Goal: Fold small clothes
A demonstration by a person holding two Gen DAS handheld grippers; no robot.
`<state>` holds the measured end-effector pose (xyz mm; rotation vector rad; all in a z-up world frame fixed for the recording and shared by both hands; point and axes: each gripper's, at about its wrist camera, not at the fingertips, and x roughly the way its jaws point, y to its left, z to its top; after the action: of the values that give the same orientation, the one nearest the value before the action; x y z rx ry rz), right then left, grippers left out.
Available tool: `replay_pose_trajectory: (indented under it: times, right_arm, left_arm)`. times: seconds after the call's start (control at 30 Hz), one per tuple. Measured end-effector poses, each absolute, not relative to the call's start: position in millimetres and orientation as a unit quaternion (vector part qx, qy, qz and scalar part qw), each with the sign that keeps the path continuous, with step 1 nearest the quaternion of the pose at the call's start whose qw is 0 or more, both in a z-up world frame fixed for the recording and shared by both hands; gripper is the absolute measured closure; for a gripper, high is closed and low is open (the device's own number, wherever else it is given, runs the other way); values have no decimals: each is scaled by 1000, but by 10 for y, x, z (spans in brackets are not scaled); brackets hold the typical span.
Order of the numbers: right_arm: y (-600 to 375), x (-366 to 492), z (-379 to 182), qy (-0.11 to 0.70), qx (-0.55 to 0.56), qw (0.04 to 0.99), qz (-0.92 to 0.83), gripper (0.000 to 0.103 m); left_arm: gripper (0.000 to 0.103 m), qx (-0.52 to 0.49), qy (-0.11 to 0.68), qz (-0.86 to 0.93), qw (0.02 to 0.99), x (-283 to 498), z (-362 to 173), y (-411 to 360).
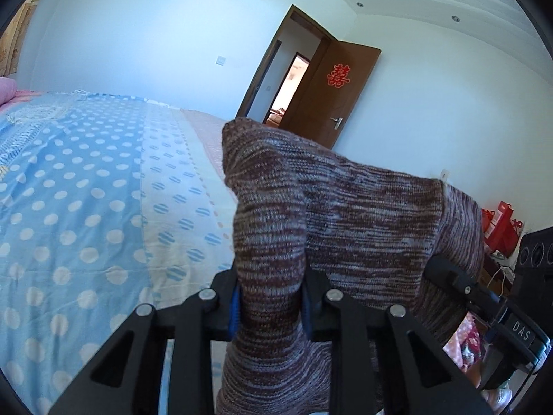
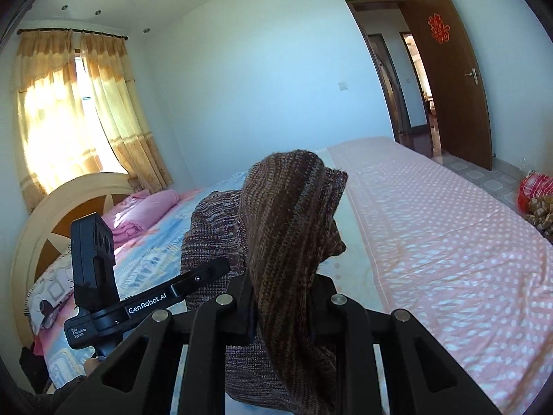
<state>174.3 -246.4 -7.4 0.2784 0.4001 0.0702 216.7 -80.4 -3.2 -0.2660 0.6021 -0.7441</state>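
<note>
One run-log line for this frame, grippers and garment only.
left gripper: shut on knit garment | right gripper: shut on knit garment | garment: held up between both, above bed | fold: not yet done

1. We are in a bedroom in a home.
2. We see a big bed [image 2: 449,228] with a blue and pink spotty cover.
3. A pink pillow [image 2: 152,211] lies by the round headboard [image 2: 52,214].
4. Yellow curtains [image 2: 114,110] hang over a sunny window.
5. A brown door [image 1: 328,100] with a red paper sign [image 1: 338,76] stands open.
</note>
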Motion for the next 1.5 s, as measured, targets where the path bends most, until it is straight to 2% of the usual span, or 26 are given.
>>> replay_pose_trajectory:
  times: [0.23, 0.43, 0.73, 0.93, 0.97, 1.03, 1.07, 1.1, 1.13, 1.17, 1.27, 1.33, 1.43, 1.5]
  right_arm:
    - [-2278, 1150, 151, 177, 151, 972, 40, 82]
    - [-2392, 628, 78, 189, 170, 967, 9, 82]
    - [-3391, 718, -397, 259, 175, 945, -93, 82]
    - [-4209, 1267, -1077, 325, 194, 918, -118, 81]
    - [-4305, 1352, -1168, 337, 200, 913, -116, 81]
    - [-4484, 1509, -1356, 364, 199, 900, -136, 77]
    - [-4547, 1548, -1414, 372, 202, 895, -141, 75]
    - [-4609, 1563, -1444, 374, 207, 892, -145, 67]
    - [-4665, 1533, -1419, 368, 214, 891, -156, 57]
    - [-4678, 1477, -1350, 358, 211, 893, -171, 55]
    - [-4645, 1154, -1069, 319, 187, 897, -241, 54]
    - [-4463, 865, -896, 301, 204, 909, -206, 53]
    - [-3988, 509, -874, 315, 219, 911, -150, 41]
    - [-3735, 348, -946, 330, 208, 911, -133, 39]
  left_arm:
    - [75, -101, 290, -372, 876, 1742, 186, -672]
    - [75, -73, 324, -408, 851, 1545, 48, -979]
    - [75, -53, 384, -437, 812, 1889, -724, -2222]
    - [75, -12, 425, -403, 811, 2288, -1242, -2862]
    - [74, 0, 431, -395, 811, 2299, -1303, -2914]
    - [60, 14, 441, -379, 814, 2384, -1408, -2953]
    - [48, 14, 445, -371, 815, 2412, -1409, -2928]
    - [37, 16, 446, -368, 816, 2393, -1368, -2895]
    - [32, 21, 443, -364, 819, 2404, -1339, -2845]
    - [27, 24, 438, -362, 823, 2404, -1299, -2785]
    - [28, 11, 435, -371, 820, 2307, -1151, -2489]
    - [28, 13, 434, -376, 818, 2222, -1142, -2327]
    - [28, 2, 447, -389, 806, 1996, -1238, -2145]
    - [28, -14, 459, -396, 795, 1915, -1317, -2104]
